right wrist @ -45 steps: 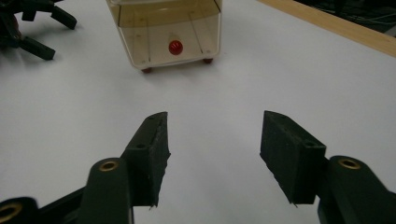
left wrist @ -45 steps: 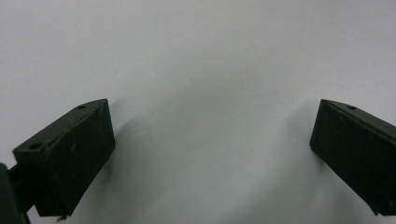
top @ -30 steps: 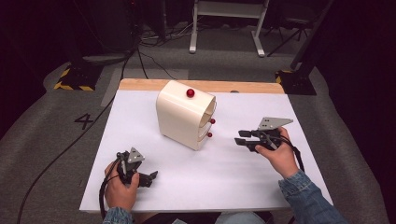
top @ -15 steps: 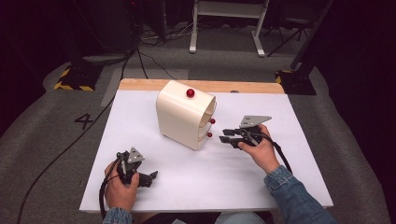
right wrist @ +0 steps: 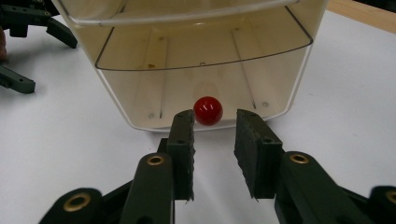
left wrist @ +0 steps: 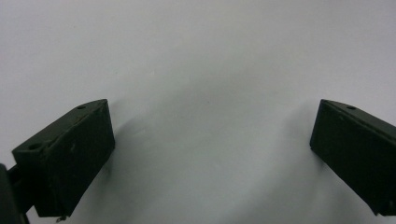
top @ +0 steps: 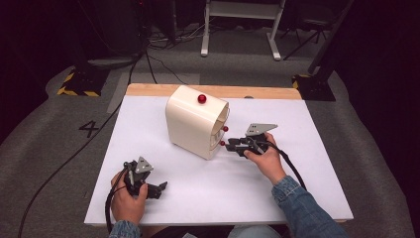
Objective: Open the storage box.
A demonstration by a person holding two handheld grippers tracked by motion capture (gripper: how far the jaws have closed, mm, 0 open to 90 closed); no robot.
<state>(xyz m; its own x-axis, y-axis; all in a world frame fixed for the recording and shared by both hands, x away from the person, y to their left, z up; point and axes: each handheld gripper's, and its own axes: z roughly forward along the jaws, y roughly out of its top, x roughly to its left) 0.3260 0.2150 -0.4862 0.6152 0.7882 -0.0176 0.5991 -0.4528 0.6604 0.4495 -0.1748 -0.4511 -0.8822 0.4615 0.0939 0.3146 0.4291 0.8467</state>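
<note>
From the high view, a cream drawer box (top: pixel 195 121) stands on the white table (top: pixel 297 188), its open front turned toward the right gripper (top: pixel 233 145). Three red knobs show: one on top (top: pixel 201 98) and two on the front, an upper (top: pixel 225 128) and a lower knob (top: pixel 222 143). The right gripper's tips sit just beside the lower one. The left gripper (top: pixel 161 187) rests well apart, near the table's front edge, so the right hand is plainly the nearer.

In the left gripper view the jaws are spread wide over bare table — released, nothing between them.

In the right gripper view the knob (right wrist: pixel 208 110) lies dead ahead, centred on the gap between the jaws and just past their tips, on the bottom drawer's clear front (right wrist: pixel 205 56). The gripper (right wrist: pixel 214 128) is parted, not yet gripping. Judged from this, a short push straight forward would bring the jaws around the knob.
</note>
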